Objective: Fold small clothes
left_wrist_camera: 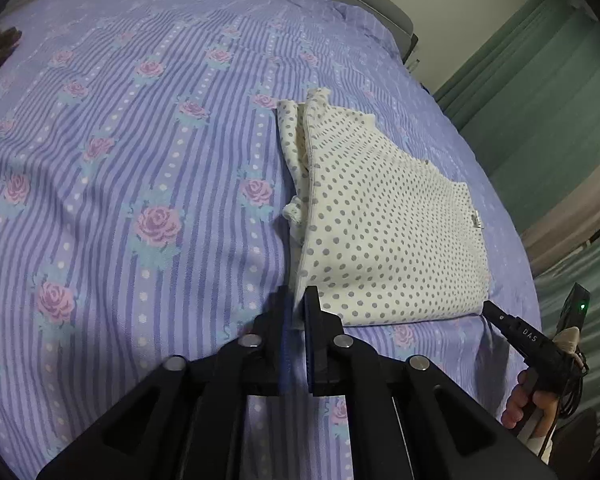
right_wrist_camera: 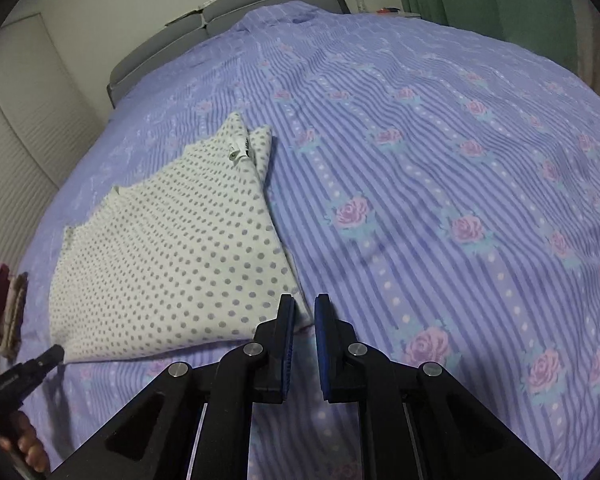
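A small cream garment with grey polka dots [left_wrist_camera: 380,224] lies folded flat on the bed, a sleeve bunched along its left edge. My left gripper [left_wrist_camera: 298,300] is shut on its near left corner, with cloth between the pads. In the right wrist view the same garment [right_wrist_camera: 172,248] spreads to the left, and my right gripper [right_wrist_camera: 304,304] is shut on its near right corner. Each gripper shows in the other's view: the right gripper [left_wrist_camera: 490,310] at the garment's right corner, the left gripper [right_wrist_camera: 56,354] at its left corner.
The bed wears a purple striped sheet with pink roses [left_wrist_camera: 140,160]. A grey headboard [right_wrist_camera: 220,12] stands at the far end, and green curtains [left_wrist_camera: 540,80] hang beside the bed. A dark bundle [left_wrist_camera: 0,46] lies at the far left edge. A person's hand [left_wrist_camera: 524,404] holds the right gripper.
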Demonstrator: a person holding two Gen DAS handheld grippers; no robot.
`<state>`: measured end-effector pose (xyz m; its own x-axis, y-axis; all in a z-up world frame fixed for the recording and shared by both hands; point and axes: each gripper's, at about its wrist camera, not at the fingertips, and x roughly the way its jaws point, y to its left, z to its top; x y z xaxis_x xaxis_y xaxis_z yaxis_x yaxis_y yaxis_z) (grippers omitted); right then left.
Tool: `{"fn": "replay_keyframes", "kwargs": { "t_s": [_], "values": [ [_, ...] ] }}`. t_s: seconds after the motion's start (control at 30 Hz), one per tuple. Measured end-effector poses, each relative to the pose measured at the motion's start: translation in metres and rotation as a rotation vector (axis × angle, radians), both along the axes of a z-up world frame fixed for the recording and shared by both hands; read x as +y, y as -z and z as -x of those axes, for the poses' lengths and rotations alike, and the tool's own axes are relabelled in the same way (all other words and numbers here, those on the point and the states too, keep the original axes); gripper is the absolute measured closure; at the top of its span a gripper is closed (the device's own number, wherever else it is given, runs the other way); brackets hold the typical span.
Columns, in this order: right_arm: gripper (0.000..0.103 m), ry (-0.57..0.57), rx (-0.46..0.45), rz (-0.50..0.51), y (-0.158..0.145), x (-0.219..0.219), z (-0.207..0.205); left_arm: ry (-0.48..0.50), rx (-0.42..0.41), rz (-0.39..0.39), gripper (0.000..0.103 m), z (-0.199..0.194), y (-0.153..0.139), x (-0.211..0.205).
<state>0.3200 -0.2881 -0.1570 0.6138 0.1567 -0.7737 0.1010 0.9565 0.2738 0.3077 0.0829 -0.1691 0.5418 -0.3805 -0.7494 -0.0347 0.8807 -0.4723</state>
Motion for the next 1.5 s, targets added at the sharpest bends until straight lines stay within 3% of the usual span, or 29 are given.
{"fn": "replay_keyframes", "kwargs": {
  "t_s": [0.1, 0.13, 0.27, 0.37, 0.57, 0.7, 0.93, 1.1, 1.4, 1.5],
  "values": [
    [0.08, 0.021, -0.001, 0.021, -0.006, 0.002, 0.004, 0.013, -0.017, -0.059, 0.064, 0.007, -0.011, 0.0],
    [0.072, 0.039, -0.01, 0.051, -0.012, 0.003, 0.009, 0.011, -0.033, -0.091, 0.05, 0.011, -0.017, 0.0],
    [0.064, 0.044, -0.079, 0.147, -0.038, 0.015, 0.026, 0.069, -0.148, -0.155, 0.04, 0.017, -0.041, 0.005],
    [0.061, 0.001, -0.124, 0.136, -0.054, 0.029, 0.03, 0.112, -0.17, -0.114, 0.04, 0.004, -0.043, 0.013],
    [0.06, -0.113, -0.168, 0.118, -0.058, 0.073, 0.026, 0.172, -0.057, 0.132, 0.04, -0.034, -0.015, 0.026],
    [0.06, -0.169, -0.159, 0.098, -0.055, 0.095, 0.016, 0.209, -0.031, 0.244, 0.04, -0.044, -0.003, 0.027],
    [0.06, -0.203, -0.148, 0.042, -0.048, 0.118, 0.003, 0.274, -0.035, 0.283, 0.039, -0.056, 0.005, 0.017],
    [0.06, -0.193, -0.138, -0.003, -0.041, 0.125, -0.007, 0.316, -0.068, 0.266, 0.036, -0.062, 0.009, 0.004],
    [0.06, -0.174, -0.131, -0.035, -0.037, 0.126, -0.008, 0.311, -0.101, 0.364, 0.034, -0.078, 0.01, 0.003],
    [0.06, -0.173, -0.126, -0.041, -0.037, 0.126, -0.007, 0.303, -0.086, 0.408, 0.051, -0.079, 0.009, 0.012]
  ]
}}
